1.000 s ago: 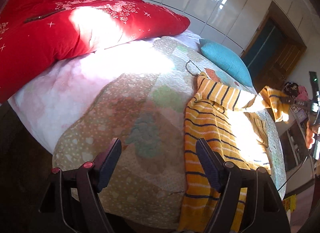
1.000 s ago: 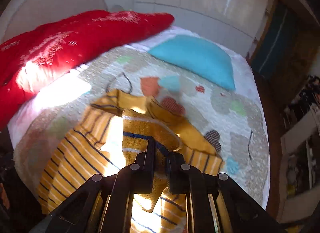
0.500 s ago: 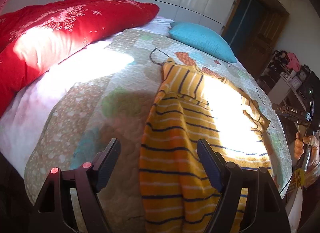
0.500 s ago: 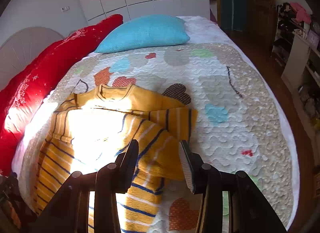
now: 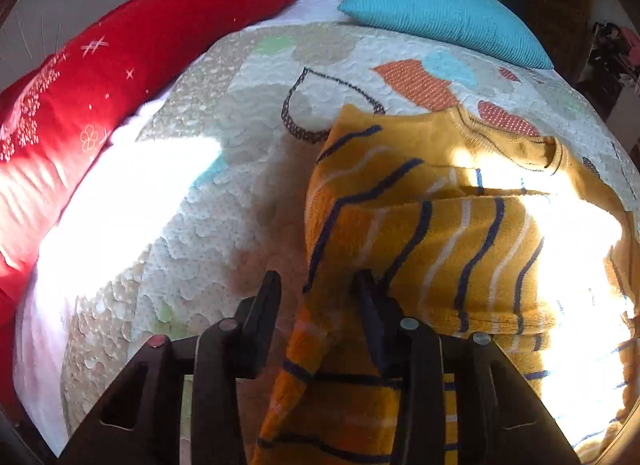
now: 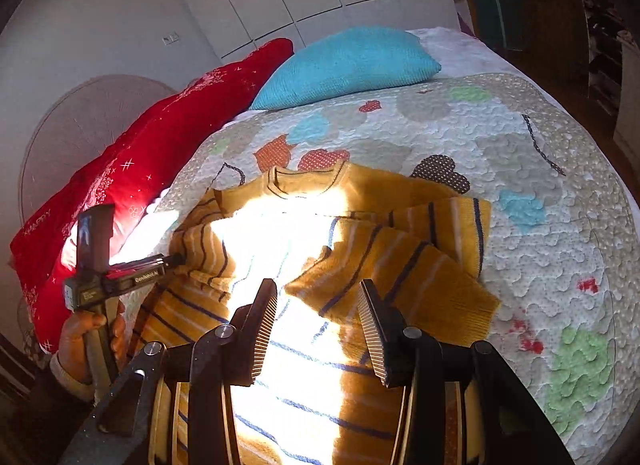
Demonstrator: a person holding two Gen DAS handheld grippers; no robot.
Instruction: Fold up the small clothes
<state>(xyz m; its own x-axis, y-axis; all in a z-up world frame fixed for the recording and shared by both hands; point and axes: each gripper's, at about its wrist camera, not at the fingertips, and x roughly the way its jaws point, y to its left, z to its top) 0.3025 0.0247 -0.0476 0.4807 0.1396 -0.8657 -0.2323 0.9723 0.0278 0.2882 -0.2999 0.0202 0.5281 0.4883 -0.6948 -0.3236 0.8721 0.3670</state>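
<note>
While fuzzy striped sweater (image 5: 440, 233) lies, quilted bedspread (image 5: 224, 193)

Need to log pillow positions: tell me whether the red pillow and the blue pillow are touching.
Cannot tell. In the right wrist view the red pillow tip meets the blue pillow outline, but one may simply sit behind the other; the left wrist view shows white sheet between them.

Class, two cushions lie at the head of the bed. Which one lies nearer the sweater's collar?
The turquoise cushion, plain and ribbed. The red cushion, printed with white stars, lies further off along the bed's left edge from the collar.
</note>
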